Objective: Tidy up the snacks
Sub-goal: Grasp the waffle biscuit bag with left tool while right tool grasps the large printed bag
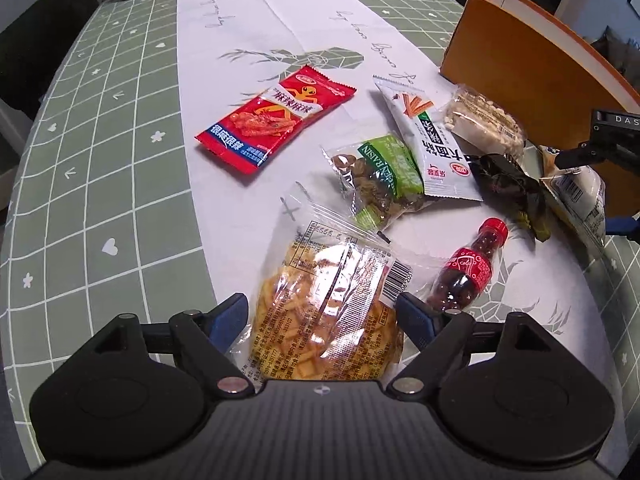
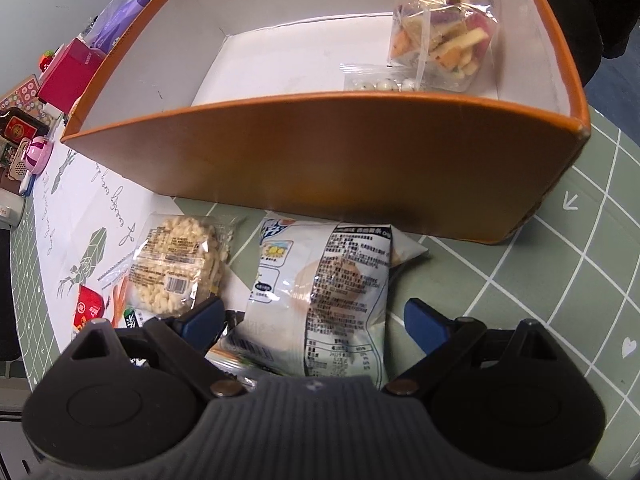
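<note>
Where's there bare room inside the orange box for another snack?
The orange box floor is bare on its left and middle. Its right corner is crowded: a clear mixed-cracker bag with a small candy packet in front.

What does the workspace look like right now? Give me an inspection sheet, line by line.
Surface: table under a green grid cloth with a white runner.
Job's things: orange box holds two clear packets; the red packet, raisin bag and cola bottle lie loose.
Clutter: pink box and small items at the far end.
Grippers: left gripper open around the yellow snack bag; right gripper open around the white bag.
Cables: nothing seen.
Surroundings: dark chair.
</note>
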{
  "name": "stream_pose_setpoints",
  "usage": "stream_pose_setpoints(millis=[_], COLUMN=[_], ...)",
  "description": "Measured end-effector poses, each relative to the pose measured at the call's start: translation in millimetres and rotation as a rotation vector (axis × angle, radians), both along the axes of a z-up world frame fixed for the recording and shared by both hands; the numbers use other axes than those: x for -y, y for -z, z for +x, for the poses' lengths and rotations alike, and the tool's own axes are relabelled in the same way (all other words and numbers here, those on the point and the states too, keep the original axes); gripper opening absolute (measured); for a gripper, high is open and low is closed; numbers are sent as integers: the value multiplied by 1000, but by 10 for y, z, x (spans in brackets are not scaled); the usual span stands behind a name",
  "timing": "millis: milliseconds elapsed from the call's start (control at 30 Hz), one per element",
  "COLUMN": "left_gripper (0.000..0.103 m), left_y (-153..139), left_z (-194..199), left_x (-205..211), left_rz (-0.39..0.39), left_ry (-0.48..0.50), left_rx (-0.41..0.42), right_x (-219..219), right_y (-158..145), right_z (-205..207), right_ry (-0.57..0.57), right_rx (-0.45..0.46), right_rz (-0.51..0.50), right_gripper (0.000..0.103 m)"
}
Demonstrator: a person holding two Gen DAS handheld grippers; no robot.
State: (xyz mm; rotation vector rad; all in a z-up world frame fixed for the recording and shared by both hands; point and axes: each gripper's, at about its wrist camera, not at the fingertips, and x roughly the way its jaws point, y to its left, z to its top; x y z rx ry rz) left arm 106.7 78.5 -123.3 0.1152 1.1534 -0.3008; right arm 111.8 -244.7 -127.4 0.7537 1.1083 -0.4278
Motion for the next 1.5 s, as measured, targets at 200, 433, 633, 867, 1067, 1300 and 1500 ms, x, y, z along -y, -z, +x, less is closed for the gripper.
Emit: stream_pose_setpoints(millis=[200, 433, 633, 867, 1067, 1300, 1500], left_gripper=[103, 103, 102, 93, 89, 88, 88], left_y=[150, 168, 136, 97, 59, -2, -130], left_z=[-41, -27, -25, -47, -75, -153, -210], left_x=[161, 165, 138, 141, 118, 97, 72], left_rz=[105, 92, 78, 80, 66, 75, 67], left_ry=[89, 60, 29, 0, -25, -46, -71], left_rx=[-25, -30, -29, -22, -19, -12, 7], right_x=[-33, -95, -145, -159, -105, 1, 39], right_y=[48, 70, 61, 66, 58, 38, -60], right_z=[71, 167, 208, 206, 118, 25, -123], right_ry=[-35, -62, -108, -166, -200, -226, -268], right_rx=[1, 15, 21, 42, 58, 63, 78], right_rz=[-35, -67, -117, -154, -138, -87, -69], right_gripper=[91, 90, 83, 67, 61, 58, 56])
